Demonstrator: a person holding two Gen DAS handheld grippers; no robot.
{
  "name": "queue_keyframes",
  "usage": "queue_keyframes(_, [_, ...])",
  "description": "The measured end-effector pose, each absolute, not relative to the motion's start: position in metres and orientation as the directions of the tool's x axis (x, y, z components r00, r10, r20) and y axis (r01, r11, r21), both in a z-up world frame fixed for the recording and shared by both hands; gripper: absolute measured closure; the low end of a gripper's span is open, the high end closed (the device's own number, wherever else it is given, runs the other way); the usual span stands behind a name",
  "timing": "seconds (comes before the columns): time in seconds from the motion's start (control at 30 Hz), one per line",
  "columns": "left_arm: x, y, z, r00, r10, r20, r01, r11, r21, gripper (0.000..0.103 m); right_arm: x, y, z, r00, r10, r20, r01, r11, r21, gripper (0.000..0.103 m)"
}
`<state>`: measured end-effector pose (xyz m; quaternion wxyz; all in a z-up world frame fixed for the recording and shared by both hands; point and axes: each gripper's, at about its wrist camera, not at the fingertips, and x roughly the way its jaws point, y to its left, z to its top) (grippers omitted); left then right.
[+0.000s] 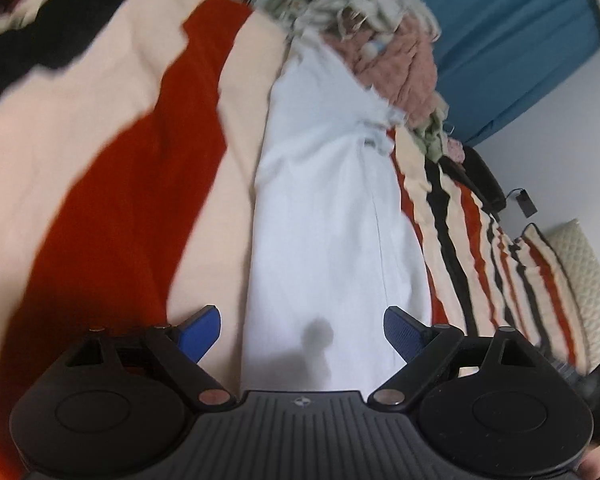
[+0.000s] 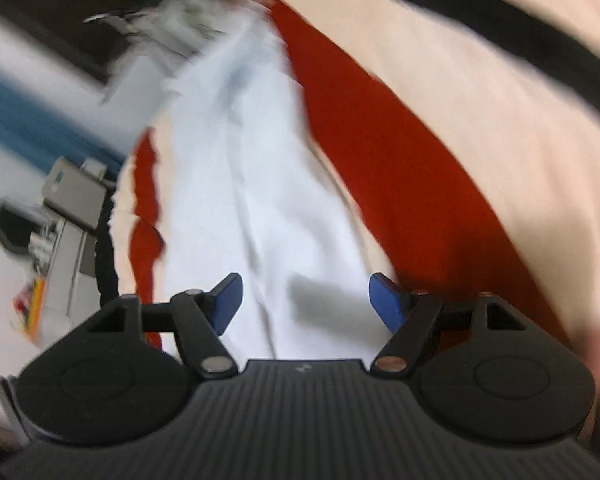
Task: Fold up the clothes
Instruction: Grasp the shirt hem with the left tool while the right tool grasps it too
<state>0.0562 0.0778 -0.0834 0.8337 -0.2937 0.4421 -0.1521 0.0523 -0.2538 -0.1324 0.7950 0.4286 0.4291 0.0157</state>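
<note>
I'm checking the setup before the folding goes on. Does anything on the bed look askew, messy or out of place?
Nothing damaged or spilled. The white garment lies as a long smooth strip on the striped blanket. The one untidy spot is the heap of crumpled clothes bunched at its far end, unfolded. Both views are blurred.

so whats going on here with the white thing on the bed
A person is folding clothes with a pair of tongs in each hand. A long white garment lies stretched out on a blanket striped in red, cream and black. The left tongs and the right tongs both hang open over it, gripping nothing. A heap of unfolded clothes sits at the garment's far end. The right wrist view is blurred.
</note>
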Motion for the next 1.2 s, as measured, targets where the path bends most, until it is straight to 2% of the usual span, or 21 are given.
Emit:
queue_keyframes(0.1, [0.053, 0.080, -0.096, 0.514, -0.550, -0.658, -0.070, 0.738, -0.671, 0.016, 0.043, -0.271, -0.153, 0.635, 0.452, -0.626, 0.452, 0.440, 0.776, 0.031])
queue_keyframes(0.23, [0.044, 0.083, -0.107, 0.487, -0.588, -0.646, -0.114, 0.691, -0.714, 0.021, 0.049, -0.262, -0.158, 0.585, 0.455, -0.671, 0.470, 0.485, 0.738, 0.031])
queue_keyframes(0.47, [0.032, 0.080, -0.114, 0.470, -0.599, -0.649, -0.130, 0.680, -0.722, 0.040, 0.049, -0.247, -0.160, 0.536, 0.506, -0.676, 0.436, 0.519, 0.735, 0.032])
queue_keyframes(0.53, [0.029, 0.077, -0.115, 0.459, -0.599, -0.656, -0.127, 0.687, -0.716, 0.048, 0.045, -0.246, -0.156, 0.555, 0.494, -0.670, 0.433, 0.516, 0.739, 0.042])
queue_keyframes(0.6, [0.026, 0.075, -0.116, 0.445, -0.597, -0.667, -0.125, 0.696, -0.707, 0.064, 0.043, -0.247, -0.152, 0.599, 0.464, -0.652, 0.416, 0.515, 0.749, 0.076])
queue_keyframes(0.63, [0.024, 0.075, -0.116, 0.447, -0.597, -0.666, -0.124, 0.696, -0.707, 0.066, 0.041, -0.243, -0.148, 0.611, 0.463, -0.643, 0.393, 0.527, 0.753, 0.080])
queue_keyframes(0.73, [0.020, 0.076, -0.115, 0.459, -0.605, -0.651, -0.115, 0.686, -0.718, 0.074, 0.039, -0.233, -0.148, 0.602, 0.492, -0.629, 0.366, 0.531, 0.764, 0.080])
queue_keyframes(0.87, [0.019, 0.077, -0.115, 0.460, -0.604, -0.652, -0.122, 0.684, -0.720, 0.076, 0.040, -0.229, -0.151, 0.574, 0.440, -0.691, 0.413, 0.574, 0.707, 0.079])
queue_keyframes(1.07, [0.022, 0.071, -0.117, 0.431, -0.613, -0.663, -0.116, 0.691, -0.714, 0.063, 0.043, -0.227, -0.163, 0.525, 0.454, -0.720, 0.431, 0.588, 0.684, 0.077])
queue_keyframes(1.17, [0.021, 0.068, -0.118, 0.409, -0.624, -0.666, -0.099, 0.695, -0.712, 0.064, 0.045, -0.220, -0.163, 0.505, 0.480, -0.718, 0.406, 0.602, 0.688, 0.077])
queue_keyframes(1.2, [0.021, 0.068, -0.119, 0.407, -0.625, -0.667, -0.100, 0.695, -0.712, 0.069, 0.045, -0.218, -0.162, 0.504, 0.482, -0.717, 0.394, 0.610, 0.687, 0.076])
